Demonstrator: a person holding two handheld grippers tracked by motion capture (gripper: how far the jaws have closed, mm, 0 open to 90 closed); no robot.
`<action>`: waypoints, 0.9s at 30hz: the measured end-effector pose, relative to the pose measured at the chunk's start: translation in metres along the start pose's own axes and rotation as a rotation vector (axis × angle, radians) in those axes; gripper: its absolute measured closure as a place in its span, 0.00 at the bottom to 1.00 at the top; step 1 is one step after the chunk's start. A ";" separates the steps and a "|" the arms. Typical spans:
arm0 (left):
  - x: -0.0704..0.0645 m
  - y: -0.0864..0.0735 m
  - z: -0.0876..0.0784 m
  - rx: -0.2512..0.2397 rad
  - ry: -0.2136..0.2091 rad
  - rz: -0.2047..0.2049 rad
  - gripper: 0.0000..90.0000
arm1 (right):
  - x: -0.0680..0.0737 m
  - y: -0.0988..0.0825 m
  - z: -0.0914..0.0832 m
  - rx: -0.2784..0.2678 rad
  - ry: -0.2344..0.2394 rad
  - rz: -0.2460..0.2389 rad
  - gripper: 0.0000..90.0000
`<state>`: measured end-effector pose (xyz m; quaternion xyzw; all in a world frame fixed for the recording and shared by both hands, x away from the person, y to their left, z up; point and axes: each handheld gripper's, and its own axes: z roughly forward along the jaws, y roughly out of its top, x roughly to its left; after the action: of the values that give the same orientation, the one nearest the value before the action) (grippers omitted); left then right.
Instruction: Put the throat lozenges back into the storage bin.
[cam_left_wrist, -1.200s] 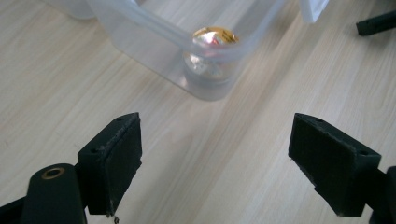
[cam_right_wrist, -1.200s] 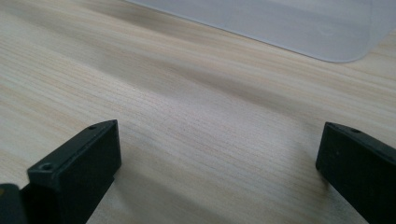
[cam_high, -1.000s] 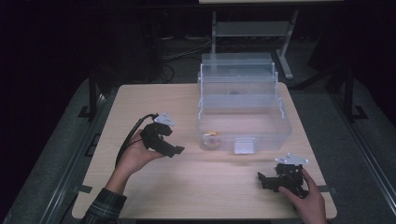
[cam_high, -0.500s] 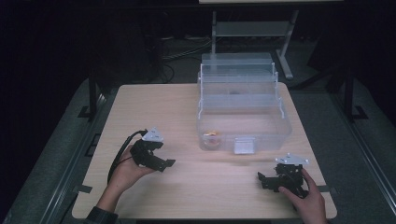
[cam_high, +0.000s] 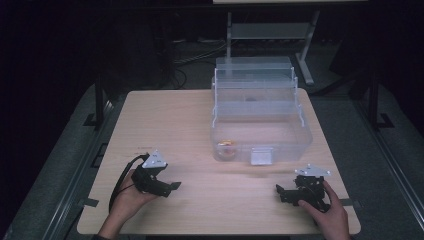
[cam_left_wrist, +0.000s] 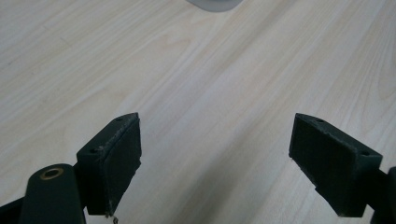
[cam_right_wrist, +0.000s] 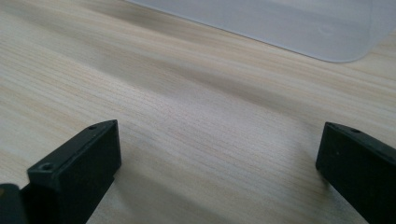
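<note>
High view: left gripper (cam_high: 172, 186) low over the near-left of the table (cam_high: 165, 120), held in a hand (cam_high: 131, 197), jaws pointing right toward the middle, likely parked clear of the box (cam_high: 260, 127) so nothing gets knocked. Right gripper (cam_high: 280, 191) at the near-right corner, also hand-held, jaws pointing left; jaw gap too small to judge from here. Clear box at far right of centre, tiered trays stepped back and open, presumably so the bottom compartment stays reachable. Small orange thing (cam_high: 227, 146) lying inside that bottom compartment, near its left front wall, well apart from both grippers.

Left gripper view: pads (cam_left_wrist: 116, 161) spread wide, nothing between, only bare wood below; a pale rounded edge of the box (cam_left_wrist: 215, 3) at the top. Open stance suits a rest or a fresh reach.

Right gripper view: jaws wide apart as well, empty, hovering close over the wood, the frosted wall of the box (cam_right_wrist: 299, 28) across the far side. Likely a pause at home positions, both tools aimed inward.
</note>
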<state>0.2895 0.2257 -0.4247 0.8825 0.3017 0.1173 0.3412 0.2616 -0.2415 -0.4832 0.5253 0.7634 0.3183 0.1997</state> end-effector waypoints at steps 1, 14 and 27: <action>-0.001 -0.003 0.000 -0.001 0.001 -0.004 0.18 | 0.000 0.000 0.000 0.000 0.000 0.000 0.00; -0.007 -0.035 -0.002 0.023 0.045 0.000 0.14 | 0.000 0.000 0.000 0.000 0.000 0.000 0.00; -0.005 -0.060 0.001 0.044 0.043 -0.029 0.12 | 0.000 0.000 0.000 0.000 0.000 0.000 0.00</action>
<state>0.2588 0.2572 -0.4659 0.8826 0.3240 0.1247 0.3169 0.2616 -0.2415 -0.4832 0.5254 0.7634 0.3184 0.1997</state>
